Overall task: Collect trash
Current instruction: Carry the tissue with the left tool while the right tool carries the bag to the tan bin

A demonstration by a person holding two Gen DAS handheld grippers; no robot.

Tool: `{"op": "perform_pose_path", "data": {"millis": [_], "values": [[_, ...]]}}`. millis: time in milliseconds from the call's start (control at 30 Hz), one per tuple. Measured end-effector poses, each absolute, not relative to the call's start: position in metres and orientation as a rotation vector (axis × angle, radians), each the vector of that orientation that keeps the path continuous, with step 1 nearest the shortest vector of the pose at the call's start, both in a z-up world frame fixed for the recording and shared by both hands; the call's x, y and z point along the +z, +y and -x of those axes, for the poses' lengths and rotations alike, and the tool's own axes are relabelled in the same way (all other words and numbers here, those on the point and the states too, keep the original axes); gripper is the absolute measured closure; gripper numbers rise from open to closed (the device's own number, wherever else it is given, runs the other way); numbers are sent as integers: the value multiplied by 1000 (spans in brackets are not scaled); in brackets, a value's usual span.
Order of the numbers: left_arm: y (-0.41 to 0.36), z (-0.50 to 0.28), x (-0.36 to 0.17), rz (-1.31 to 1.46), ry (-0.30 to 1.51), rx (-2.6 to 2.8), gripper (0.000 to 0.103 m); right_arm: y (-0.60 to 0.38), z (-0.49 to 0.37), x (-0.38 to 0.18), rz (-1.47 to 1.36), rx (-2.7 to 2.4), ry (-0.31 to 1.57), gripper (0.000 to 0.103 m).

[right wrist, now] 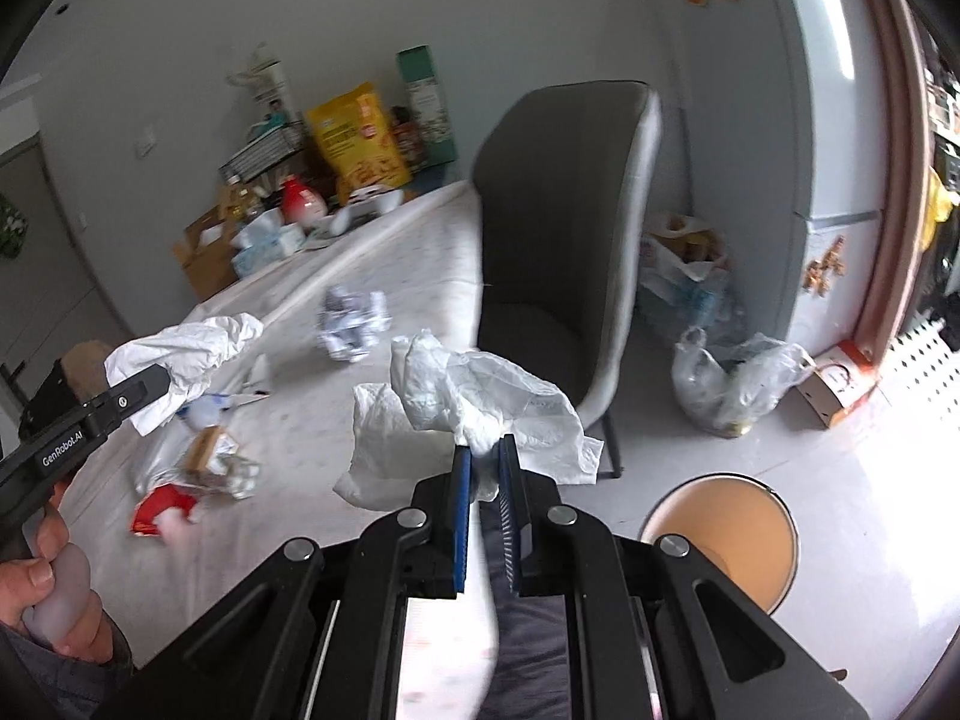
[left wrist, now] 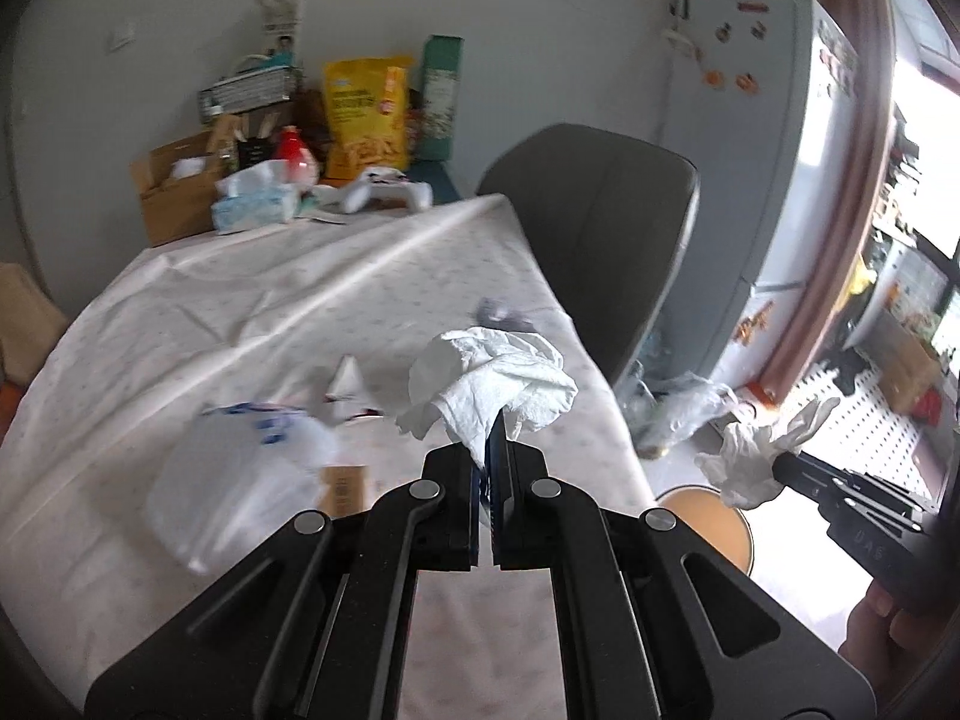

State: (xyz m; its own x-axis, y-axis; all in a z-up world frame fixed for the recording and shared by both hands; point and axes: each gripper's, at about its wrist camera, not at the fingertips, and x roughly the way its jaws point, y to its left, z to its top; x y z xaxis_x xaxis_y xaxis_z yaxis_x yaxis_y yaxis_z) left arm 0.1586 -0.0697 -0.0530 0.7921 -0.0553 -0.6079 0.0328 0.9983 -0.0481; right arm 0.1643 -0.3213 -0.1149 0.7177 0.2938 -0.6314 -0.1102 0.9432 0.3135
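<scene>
In the left wrist view my left gripper [left wrist: 495, 450] is shut on a crumpled white paper towel [left wrist: 492, 378], held over the table's right edge. My right gripper [left wrist: 780, 468] shows at the far right, off the table. In the right wrist view my right gripper [right wrist: 485, 450] is shut on a crumpled white plastic sheet [right wrist: 480, 402]. The left gripper [right wrist: 162, 381] shows at the left with its paper towel [right wrist: 186, 348]. A round bin [right wrist: 720, 534] with a tan inside stands on the floor, below and right of both grippers. It appears as the bin [left wrist: 708, 519] in the left wrist view.
More litter lies on the white tablecloth [right wrist: 288, 540]: a crumpled grey-white paper [right wrist: 351, 324], a red wrapper [right wrist: 162, 510], clear plastic with a brown card [right wrist: 210, 462]. A grey chair [right wrist: 564, 240] stands at the table's side. Filled plastic bags [right wrist: 732, 384] sit by the fridge [right wrist: 840, 150].
</scene>
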Motion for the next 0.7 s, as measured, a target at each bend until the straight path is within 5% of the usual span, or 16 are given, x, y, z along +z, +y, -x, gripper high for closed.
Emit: {"op": "perform_pose_path", "data": {"millis": [700], "values": [[-197, -219, -103, -125, 799, -216, 100, -440, -196, -213, -440, 13, 864, 92]]}}
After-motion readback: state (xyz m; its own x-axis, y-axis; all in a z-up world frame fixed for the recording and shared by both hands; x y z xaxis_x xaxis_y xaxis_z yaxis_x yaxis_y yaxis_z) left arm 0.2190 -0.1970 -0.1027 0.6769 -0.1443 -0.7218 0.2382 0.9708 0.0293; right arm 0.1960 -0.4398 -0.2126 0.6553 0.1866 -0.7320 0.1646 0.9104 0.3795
